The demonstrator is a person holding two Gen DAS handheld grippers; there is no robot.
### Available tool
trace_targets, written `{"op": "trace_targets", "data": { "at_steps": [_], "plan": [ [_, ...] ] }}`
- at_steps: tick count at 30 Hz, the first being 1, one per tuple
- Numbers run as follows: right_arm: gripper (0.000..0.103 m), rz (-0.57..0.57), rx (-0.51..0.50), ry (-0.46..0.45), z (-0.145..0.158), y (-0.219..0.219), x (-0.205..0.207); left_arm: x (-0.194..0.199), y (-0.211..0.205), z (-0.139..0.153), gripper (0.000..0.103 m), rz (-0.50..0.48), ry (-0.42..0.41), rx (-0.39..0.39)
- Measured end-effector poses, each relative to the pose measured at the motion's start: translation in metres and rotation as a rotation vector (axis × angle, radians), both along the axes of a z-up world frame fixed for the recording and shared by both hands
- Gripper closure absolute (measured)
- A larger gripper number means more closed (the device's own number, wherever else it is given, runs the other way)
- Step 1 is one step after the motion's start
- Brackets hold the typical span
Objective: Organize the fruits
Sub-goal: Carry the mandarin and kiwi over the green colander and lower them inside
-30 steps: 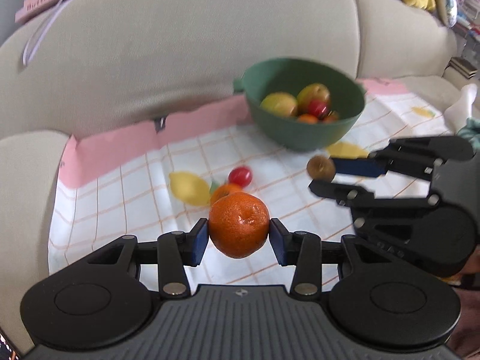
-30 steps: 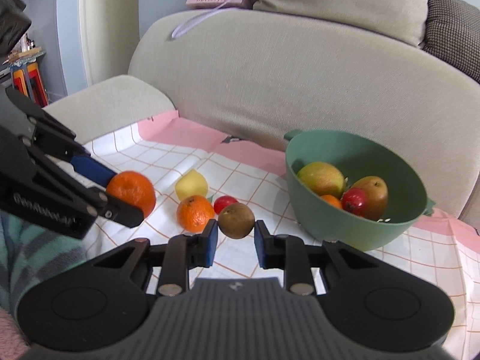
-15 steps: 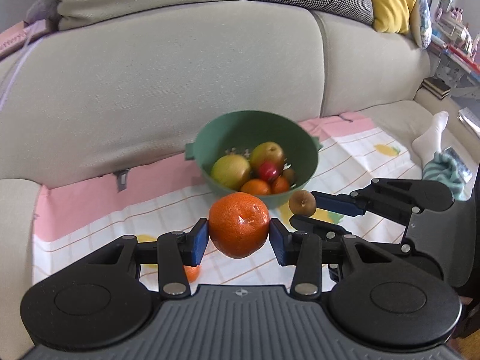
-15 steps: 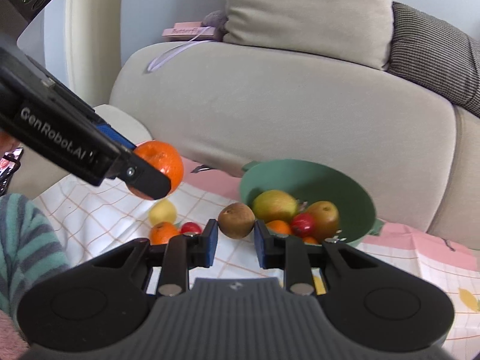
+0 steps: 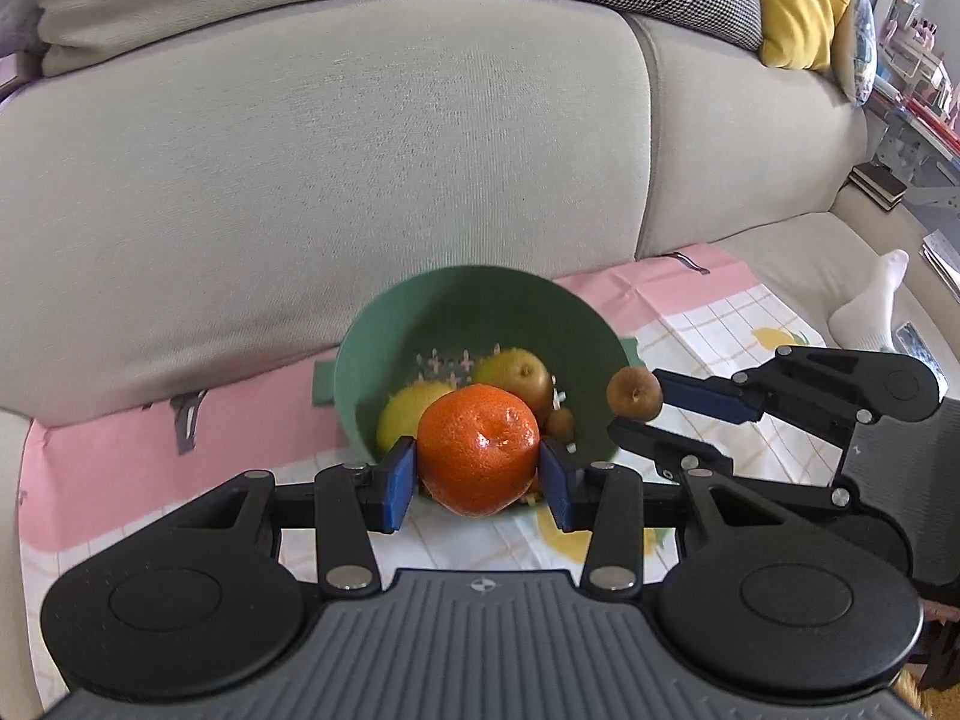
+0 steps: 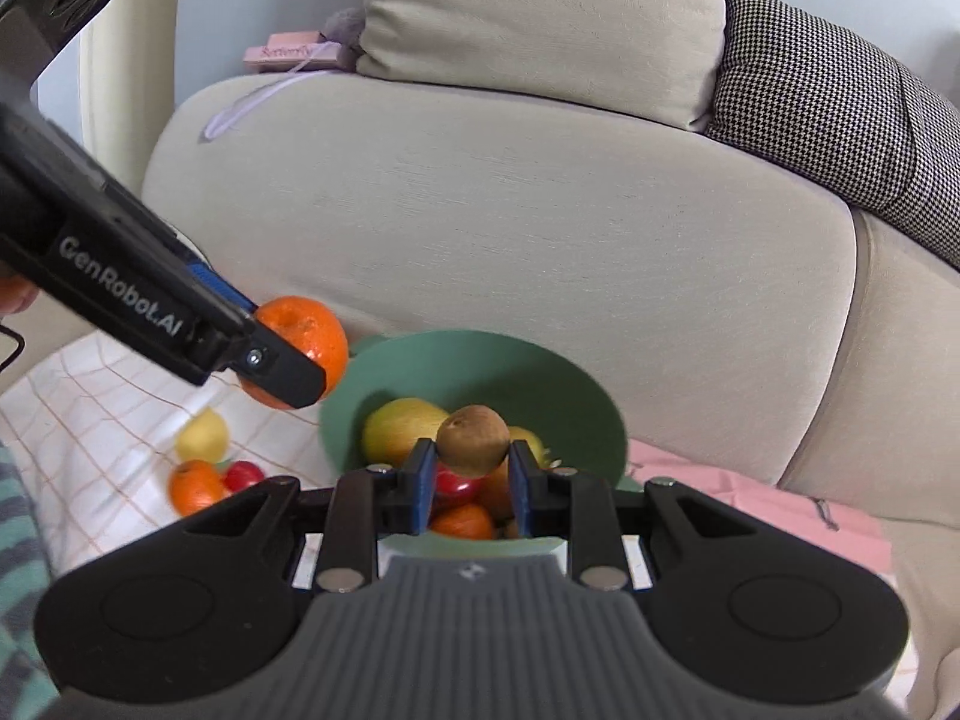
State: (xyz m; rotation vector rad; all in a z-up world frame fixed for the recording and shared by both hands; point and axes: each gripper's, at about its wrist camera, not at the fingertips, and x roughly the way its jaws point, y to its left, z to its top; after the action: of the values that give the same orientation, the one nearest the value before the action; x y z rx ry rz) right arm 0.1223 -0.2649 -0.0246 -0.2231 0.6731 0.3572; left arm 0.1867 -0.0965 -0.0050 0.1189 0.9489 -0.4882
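My left gripper [image 5: 478, 474] is shut on an orange [image 5: 478, 449] and holds it in the air just in front of the green bowl [image 5: 420, 324]. My right gripper [image 6: 472, 483] is shut on a brown kiwi [image 6: 473, 441], held over the near rim of the same bowl [image 6: 540, 372]. The bowl holds several fruits, among them a yellow-green pear [image 6: 396, 429] and a red one [image 6: 453, 483]. In the right wrist view the left gripper's orange [image 6: 306, 339] hangs at the bowl's left rim. In the left wrist view the kiwi [image 5: 633, 393] is at the bowl's right rim.
The bowl stands on a checked cloth with a pink border [image 5: 120, 456] spread on a beige sofa [image 5: 300, 150]. A lemon [image 6: 203, 435], a small orange [image 6: 193, 485] and a red fruit [image 6: 243, 474] lie on the cloth left of the bowl. A socked foot [image 5: 870, 306] is at the right.
Both grippers have moved toward the bowl with their fruits still held. The bowl now sits directly behind the orange and under the kiwi.
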Motion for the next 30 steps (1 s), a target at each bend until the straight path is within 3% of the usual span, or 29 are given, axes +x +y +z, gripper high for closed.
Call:
{"op": "trace_targets", "data": {
  "at_steps": [9,21,30],
  "plan": [
    [0.08,0.018,-0.057,0.062,-0.016,-0.007,0.05,0.048,-0.026,-0.019,0.054,-0.046,0.005,0.038],
    [0.081,0.011,0.006,0.196,-0.043,-0.01,0.121,0.109,-0.029,-0.062,0.054,-0.01,0.122,-0.005],
    [0.081,0.027,-0.06,0.198,-0.057,-0.006,0.129,0.126,-0.029,-0.09,0.054,-0.002,0.184,-0.002]
  ]
}}
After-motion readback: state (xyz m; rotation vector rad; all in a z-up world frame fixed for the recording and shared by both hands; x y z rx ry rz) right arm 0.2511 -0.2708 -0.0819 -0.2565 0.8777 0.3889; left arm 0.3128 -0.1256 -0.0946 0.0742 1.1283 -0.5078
